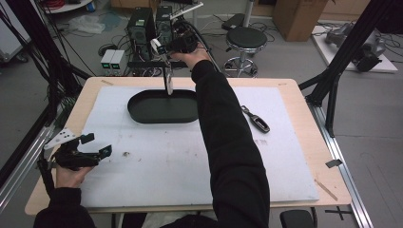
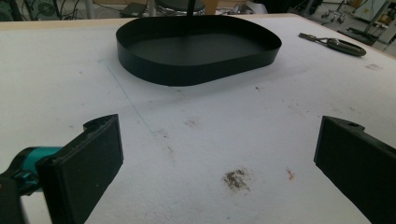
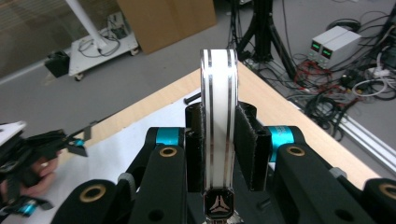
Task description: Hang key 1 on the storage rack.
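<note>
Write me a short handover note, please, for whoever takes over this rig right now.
Right gripper: shut on a flat white tool with silver stripes, held above the far edge of the black tray; a dark part hangs from it over the tray.
Left gripper: open, nothing between its jaws, resting near the left edge of the white mat.
A second tool lies on the mat, right of the tray.
Done: the white tool is picked up and carried to the tray.
Left, probably: lower it into the tray, release, then fetch the second tool. The tray looks empty so far.
</note>
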Available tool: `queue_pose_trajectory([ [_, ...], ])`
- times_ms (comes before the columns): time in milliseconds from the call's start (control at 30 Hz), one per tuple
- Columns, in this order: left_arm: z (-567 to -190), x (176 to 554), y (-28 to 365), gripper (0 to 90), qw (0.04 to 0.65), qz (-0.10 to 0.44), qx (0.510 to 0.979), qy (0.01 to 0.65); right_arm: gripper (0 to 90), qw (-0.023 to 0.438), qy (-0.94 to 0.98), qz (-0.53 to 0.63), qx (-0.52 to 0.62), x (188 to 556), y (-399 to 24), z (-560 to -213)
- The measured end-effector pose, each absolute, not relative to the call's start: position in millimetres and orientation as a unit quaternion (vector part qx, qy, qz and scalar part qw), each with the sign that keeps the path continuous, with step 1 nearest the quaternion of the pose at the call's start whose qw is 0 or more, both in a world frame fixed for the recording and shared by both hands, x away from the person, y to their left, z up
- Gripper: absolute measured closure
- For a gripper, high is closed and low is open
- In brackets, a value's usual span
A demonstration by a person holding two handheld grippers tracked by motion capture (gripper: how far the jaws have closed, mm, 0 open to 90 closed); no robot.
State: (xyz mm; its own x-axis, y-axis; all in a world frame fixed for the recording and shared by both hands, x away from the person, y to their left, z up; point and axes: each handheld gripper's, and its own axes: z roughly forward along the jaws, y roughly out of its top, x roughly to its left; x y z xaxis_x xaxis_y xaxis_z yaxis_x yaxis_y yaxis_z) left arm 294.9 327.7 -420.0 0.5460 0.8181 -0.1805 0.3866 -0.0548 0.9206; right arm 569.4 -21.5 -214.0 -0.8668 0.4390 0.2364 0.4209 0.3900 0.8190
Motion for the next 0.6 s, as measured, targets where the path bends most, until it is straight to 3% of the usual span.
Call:
queue_pose_trajectory([
  [600,-421.5,296.9,328.3,1.7,0.535,0.203,0.695,0.435,75.1,0.035,0.798,0.514,0.312,592.0,-34.5,-223.2],
])
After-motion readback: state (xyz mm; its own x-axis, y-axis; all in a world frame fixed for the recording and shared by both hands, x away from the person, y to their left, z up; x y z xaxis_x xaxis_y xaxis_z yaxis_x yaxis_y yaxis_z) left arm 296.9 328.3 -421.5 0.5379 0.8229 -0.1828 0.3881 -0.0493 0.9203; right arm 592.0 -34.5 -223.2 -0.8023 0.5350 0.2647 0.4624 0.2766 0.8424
